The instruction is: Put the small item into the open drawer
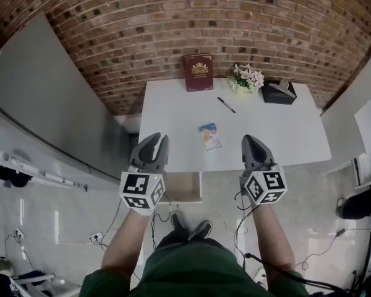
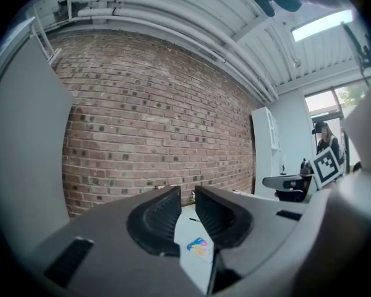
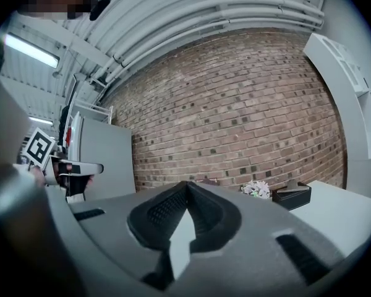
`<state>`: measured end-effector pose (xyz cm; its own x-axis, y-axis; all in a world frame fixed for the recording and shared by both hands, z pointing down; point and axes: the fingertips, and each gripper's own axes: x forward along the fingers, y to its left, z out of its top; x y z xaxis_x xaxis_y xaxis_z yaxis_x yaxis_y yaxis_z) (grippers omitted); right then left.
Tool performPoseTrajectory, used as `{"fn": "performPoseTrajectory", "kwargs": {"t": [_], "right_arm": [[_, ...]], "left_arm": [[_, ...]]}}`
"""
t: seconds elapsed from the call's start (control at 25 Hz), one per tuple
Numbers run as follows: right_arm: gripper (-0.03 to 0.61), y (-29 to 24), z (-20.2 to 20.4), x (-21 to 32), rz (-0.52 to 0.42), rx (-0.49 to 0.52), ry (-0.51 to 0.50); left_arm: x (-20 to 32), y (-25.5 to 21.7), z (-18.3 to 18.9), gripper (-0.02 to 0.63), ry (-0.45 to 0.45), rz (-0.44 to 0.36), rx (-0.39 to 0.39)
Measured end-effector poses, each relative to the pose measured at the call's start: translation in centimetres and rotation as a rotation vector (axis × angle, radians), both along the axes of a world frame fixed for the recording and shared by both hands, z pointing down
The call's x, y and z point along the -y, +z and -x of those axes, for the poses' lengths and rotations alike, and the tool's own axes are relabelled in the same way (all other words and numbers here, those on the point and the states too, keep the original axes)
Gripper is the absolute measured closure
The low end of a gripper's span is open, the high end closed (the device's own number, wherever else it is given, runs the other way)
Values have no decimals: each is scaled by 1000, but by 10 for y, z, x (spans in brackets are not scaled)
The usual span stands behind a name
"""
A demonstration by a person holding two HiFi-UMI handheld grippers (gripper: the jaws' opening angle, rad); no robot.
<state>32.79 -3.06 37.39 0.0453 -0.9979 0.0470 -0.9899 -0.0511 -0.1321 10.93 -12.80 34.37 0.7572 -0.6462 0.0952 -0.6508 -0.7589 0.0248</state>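
Note:
The small item, a colourful flat packet [image 1: 210,136], lies on the white table [image 1: 284,135] near its front edge; through the left gripper's jaws it appears as the packet [image 2: 198,246]. Under the table's front edge an open drawer [image 1: 185,197] sticks out, pale inside. My left gripper [image 1: 157,139] hovers at the front edge, left of the packet, jaws a little apart and empty [image 2: 187,189]. My right gripper [image 1: 252,140] is to the right of the packet, shut with nothing in it; its tips meet [image 3: 187,183]. Both point level toward the brick wall.
At the table's back stand a red book [image 1: 198,72], a black pen [image 1: 226,104], a flower pot [image 1: 247,77] and a black box [image 1: 279,92]. A grey panel [image 1: 49,104] stands to the left. Cables lie on the floor by the person's feet.

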Motion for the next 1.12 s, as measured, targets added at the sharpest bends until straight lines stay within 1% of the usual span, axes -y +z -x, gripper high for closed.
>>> {"fn": "performPoseTrajectory", "kwargs": {"t": [0.36, 0.68, 0.92, 1.12], "right_arm": [[574, 22, 5, 38, 83, -26, 18], [569, 55, 19, 71, 196, -41, 30], [543, 95, 19, 85, 286, 38, 37], [529, 136, 5, 97, 375, 95, 9]], "left_arm": [[44, 30, 12, 548, 8, 55, 6], [76, 61, 22, 549, 82, 109, 9], [81, 97, 25, 548, 136, 175, 41], [85, 125, 28, 548, 127, 224, 79]]}}
